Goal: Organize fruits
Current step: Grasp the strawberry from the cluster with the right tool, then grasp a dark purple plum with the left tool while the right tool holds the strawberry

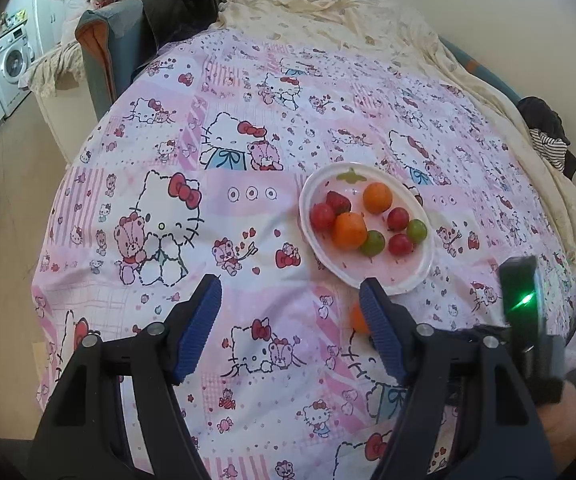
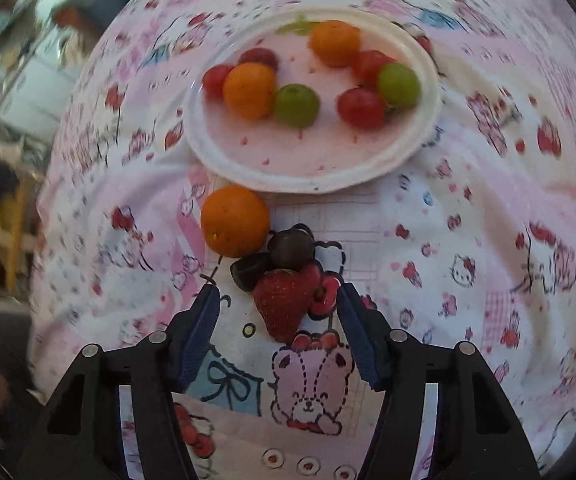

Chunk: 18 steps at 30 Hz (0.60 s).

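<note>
A white plate [image 1: 396, 286] [image 2: 288, 178] lies on the pink cartoon bedspread. It holds two oranges [image 1: 377, 197] [image 2: 335, 43], several red fruits and two green grapes [image 1: 416, 231] [image 2: 398, 84]. In the right wrist view a loose orange [image 2: 235, 221], two dark fruits [image 2: 291, 247] and a strawberry [image 2: 282, 306] lie on the spread just in front of the plate. My right gripper [image 2: 278, 290] is open, its fingers on either side of the strawberry and apart from it. My left gripper [image 1: 290, 286] is open and empty, near the plate's front edge. The loose orange [image 1: 358, 318] peeks out behind its right finger.
The bedspread [image 1: 208, 200] covers a bed with a cream blanket [image 1: 328, 20] at the far end. A grey chair [image 1: 112, 52] and a washing machine [image 1: 10, 64] stand at the left. Dark clothes [image 1: 548, 132] lie at the right edge.
</note>
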### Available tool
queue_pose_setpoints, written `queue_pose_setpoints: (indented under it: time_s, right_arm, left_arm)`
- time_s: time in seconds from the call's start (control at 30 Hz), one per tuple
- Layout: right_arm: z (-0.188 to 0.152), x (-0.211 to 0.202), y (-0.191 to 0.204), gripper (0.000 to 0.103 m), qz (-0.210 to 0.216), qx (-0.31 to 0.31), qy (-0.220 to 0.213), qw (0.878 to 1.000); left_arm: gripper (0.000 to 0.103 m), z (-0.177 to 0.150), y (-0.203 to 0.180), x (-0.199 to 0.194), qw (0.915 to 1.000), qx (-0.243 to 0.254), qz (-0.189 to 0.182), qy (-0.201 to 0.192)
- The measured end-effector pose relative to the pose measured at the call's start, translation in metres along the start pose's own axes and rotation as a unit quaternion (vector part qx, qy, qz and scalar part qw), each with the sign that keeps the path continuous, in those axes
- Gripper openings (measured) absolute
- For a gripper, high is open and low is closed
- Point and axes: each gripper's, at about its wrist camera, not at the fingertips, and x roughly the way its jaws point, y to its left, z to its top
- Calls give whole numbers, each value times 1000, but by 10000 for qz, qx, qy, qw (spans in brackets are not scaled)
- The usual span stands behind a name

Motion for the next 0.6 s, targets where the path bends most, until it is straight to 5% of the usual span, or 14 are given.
queue_pose_setpoints:
  time_s: [0.27, 0.6]
  right_arm:
    - [-3, 9, 6, 33, -227, -327, 14, 9992]
    - [-9, -39, -17, 32, 160, 302, -483, 9982]
  left_arm:
    - [68, 3, -5, 0, 9999, -19, -148, 5]
    - [68, -13, -15, 14, 9995, 71, -182, 261]
